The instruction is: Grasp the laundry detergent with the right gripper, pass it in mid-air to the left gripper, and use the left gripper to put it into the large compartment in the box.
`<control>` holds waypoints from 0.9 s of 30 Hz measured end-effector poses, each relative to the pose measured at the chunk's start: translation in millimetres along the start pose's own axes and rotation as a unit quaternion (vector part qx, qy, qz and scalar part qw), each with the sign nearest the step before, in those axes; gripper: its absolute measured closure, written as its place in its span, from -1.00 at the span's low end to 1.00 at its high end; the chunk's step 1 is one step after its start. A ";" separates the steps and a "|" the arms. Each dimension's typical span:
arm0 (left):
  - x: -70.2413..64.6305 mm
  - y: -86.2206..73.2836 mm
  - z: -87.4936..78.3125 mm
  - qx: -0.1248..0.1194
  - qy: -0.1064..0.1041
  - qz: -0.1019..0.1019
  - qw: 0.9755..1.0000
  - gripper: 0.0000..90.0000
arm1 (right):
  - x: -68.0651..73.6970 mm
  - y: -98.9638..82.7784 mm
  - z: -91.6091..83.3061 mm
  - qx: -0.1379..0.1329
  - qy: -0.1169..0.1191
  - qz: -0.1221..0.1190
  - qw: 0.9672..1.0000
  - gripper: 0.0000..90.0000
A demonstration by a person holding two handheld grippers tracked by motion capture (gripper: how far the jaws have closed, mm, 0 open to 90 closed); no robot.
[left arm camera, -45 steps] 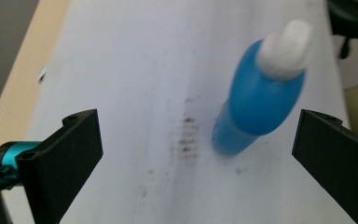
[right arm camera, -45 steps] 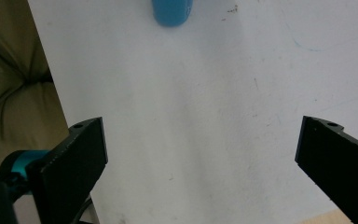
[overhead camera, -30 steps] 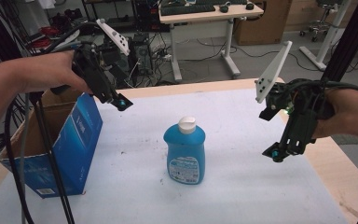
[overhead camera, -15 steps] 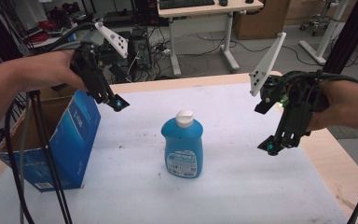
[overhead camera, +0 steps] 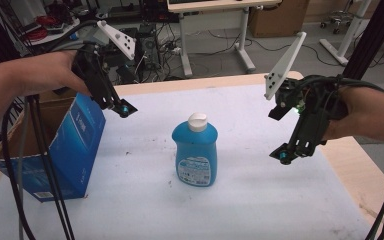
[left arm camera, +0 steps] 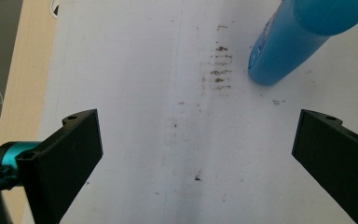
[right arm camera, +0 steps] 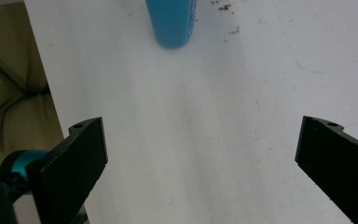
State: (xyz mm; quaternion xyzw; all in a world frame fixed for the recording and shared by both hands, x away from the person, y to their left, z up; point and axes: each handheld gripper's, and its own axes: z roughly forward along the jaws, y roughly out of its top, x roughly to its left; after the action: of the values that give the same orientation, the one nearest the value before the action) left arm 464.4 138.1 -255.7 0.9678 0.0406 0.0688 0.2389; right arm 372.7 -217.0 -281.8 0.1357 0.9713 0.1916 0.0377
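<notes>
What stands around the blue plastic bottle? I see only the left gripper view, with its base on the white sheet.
Observer: A blue cardboard box stands open at the table's left edge, apart from the blue plastic bottle.
Operator: Is the bottle capped?
Observer: Yes, a white cap sits on top, and the bottle is upright.
Operator: Where is the other gripper?
Observer: The right gripper hangs in the air to the bottle's right, jaws wide apart and nothing between them.
Operator: And mine, from above?
Observer: The left gripper hangs over the box's near corner, to the bottle's upper left, also open.
</notes>
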 end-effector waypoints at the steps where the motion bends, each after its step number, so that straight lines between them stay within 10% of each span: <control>1: -1.6 0.1 1.9 0.002 -0.010 0.003 1.000 -0.96 | 0.2 0.7 3.9 -0.018 0.000 0.008 1.000 -0.97; 27: -3.5 -4.1 11.9 -0.003 -0.028 0.013 1.000 -0.96 | 6.6 -3.8 53.9 -0.161 0.002 0.059 0.985 -0.97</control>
State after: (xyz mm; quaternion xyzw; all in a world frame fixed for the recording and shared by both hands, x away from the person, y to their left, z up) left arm 462.6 135.9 -268.4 0.9691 0.0209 0.0446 0.2416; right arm 372.2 -199.0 -333.2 0.1845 0.9180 0.3479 0.0456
